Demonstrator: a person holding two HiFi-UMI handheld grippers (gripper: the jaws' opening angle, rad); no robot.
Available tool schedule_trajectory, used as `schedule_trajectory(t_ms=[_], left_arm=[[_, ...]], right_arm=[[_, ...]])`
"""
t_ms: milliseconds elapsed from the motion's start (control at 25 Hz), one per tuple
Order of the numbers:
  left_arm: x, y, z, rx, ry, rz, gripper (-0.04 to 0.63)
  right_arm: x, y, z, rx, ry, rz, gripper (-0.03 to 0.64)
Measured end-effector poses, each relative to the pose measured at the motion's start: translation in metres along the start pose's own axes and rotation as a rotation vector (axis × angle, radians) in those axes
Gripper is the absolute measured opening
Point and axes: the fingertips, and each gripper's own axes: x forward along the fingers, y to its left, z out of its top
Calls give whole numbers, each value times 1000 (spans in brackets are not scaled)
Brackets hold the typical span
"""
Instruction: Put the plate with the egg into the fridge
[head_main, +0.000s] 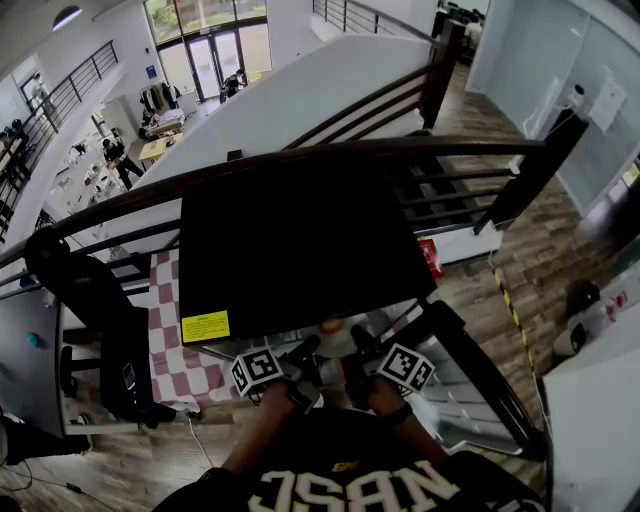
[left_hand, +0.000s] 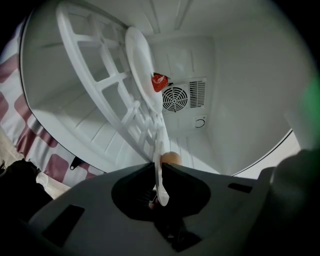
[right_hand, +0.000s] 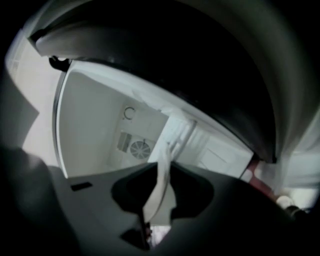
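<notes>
Starting at the left claw (left_hand: 159, 165), the rim of the white plate (left_hand: 161, 185) is seen clamped edge-on between nearly closed jaws, with the egg (left_hand: 171, 158) lying just past the jaw tips. The opposite rim is pinched in the same way by the right claw (right_hand: 162, 165). The plate is thus carried between both claws at the mouth of the black fridge (head_main: 300, 240), which stands on a desk under a checked cloth (head_main: 170, 360).

A yellow label (head_main: 205, 326) is fixed to the fridge top; its print is too small to be read.

Inside, a white slatted shelf (left_hand: 115, 95) runs close beside the plate, and a round fan grille (left_hand: 175, 98) is set in the back wall. The cavity beyond the egg is unobstructed. The door (head_main: 480, 375) is swung open on the right.
</notes>
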Motion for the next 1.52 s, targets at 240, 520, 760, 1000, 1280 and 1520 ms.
schedule_trajectory(t_ms=[240, 520, 760, 1000, 1280, 1520], left_arm=[[-8, -10, 6, 12, -56, -65, 138], [-25, -7, 3, 35, -84, -78, 198], [-36, -11, -9, 110, -95, -65, 199], [-48, -4, -21, 130, -110, -39, 198], [-69, 6, -32, 110, -137, -28, 196], [-81, -2, -38, 196, -142, -37, 175]], right_arm=[[0, 11, -16, -40, 62, 51, 221], [-13, 9, -23, -65, 63, 55, 249], [-29, 6, -32, -45, 72, 60, 249], [-42, -4, -50, 27, 102, 67, 248], [-46, -5, -72, 87, 148, 94, 247], [-38, 2, -81, 101, 163, 123, 230]])
